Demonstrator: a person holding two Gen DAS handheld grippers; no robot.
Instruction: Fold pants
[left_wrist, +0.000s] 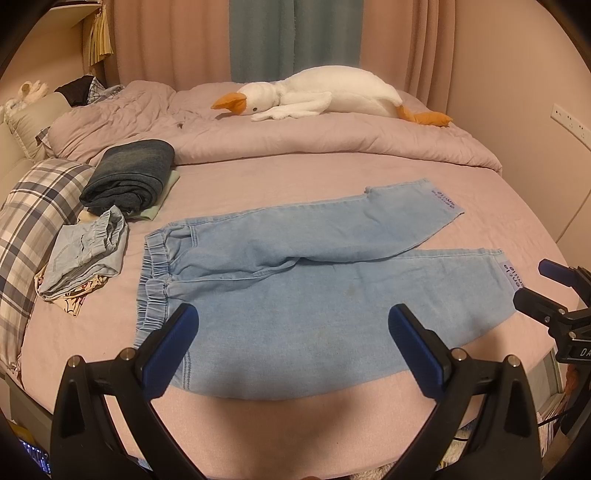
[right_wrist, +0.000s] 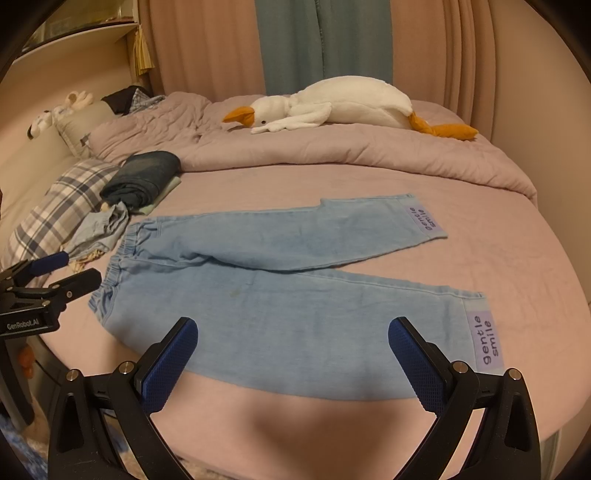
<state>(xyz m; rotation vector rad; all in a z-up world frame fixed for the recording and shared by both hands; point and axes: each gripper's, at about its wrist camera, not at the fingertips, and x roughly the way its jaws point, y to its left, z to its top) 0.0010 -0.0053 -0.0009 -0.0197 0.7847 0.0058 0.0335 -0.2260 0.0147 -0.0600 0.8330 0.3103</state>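
Left gripper hovers over the near edge of the bed, jaws spread wide, nothing between them, blue pads aimed at the waistband end of the pants. Right gripper same pose, jaws wide apart and empty, over the near leg toward the cuff. Neither touches the fabric. Each gripper shows at the edge of the other's view, also splayed.

Pants are light blue denim, laid flat and unfolded on the pink sheet, elastic waistband to the left, legs running right and splayed apart in a V. Each cuff has a lilac label reading "gentle smile".

Left of the waistband, just beside it: a crumpled light denim garment on top of a patterned cloth. Behind that, a folded dark blue garment on a pale green one. Plaid pillow at far left edge. Bunched pink duvet across the back of the bed with a white plush goose lying on it, orange beak pointing left. Pink and teal curtains behind. Nothing lies on the pants or between grippers and pants.
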